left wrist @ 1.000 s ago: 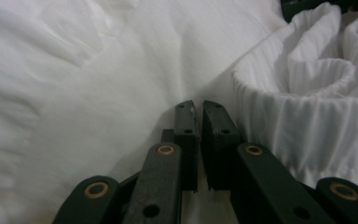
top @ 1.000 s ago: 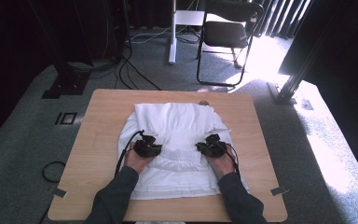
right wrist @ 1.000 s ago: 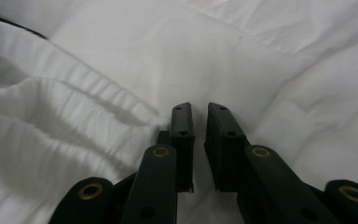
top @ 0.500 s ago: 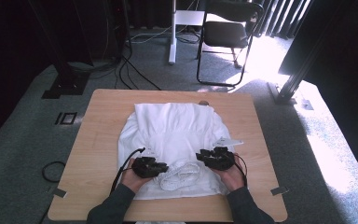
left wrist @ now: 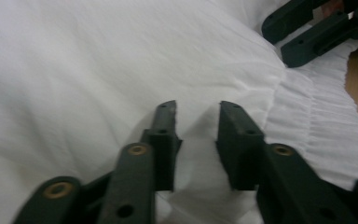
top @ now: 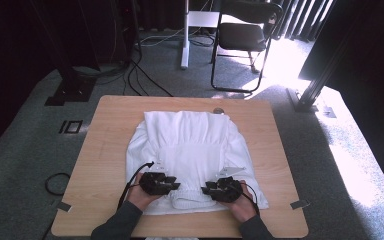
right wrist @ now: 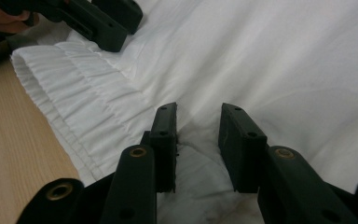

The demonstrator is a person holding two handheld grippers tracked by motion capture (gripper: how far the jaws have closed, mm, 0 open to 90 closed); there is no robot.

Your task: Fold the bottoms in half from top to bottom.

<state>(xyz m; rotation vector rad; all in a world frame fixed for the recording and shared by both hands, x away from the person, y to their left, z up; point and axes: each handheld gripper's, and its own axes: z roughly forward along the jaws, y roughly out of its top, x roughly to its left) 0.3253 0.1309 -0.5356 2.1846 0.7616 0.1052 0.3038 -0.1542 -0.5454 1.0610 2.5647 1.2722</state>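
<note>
The white garment (top: 192,150) lay flat at the table (top: 105,150) centre, its gathered hem at 6 o'clock. Left gripper (left wrist: 196,126) and right gripper (right wrist: 198,126) had just been opening their jaws, fabric slack between them, apparently releasing a finished fold.

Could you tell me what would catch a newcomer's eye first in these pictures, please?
The white garment spread over the middle of the wooden table stands out first, its gathered waistband at the near edge. Next come the left gripper and right gripper, resting on that near edge side by side; their jaws have just been opening, with a fold of cloth between them. Behind the table a black chair stands in bright sunlight.
</note>
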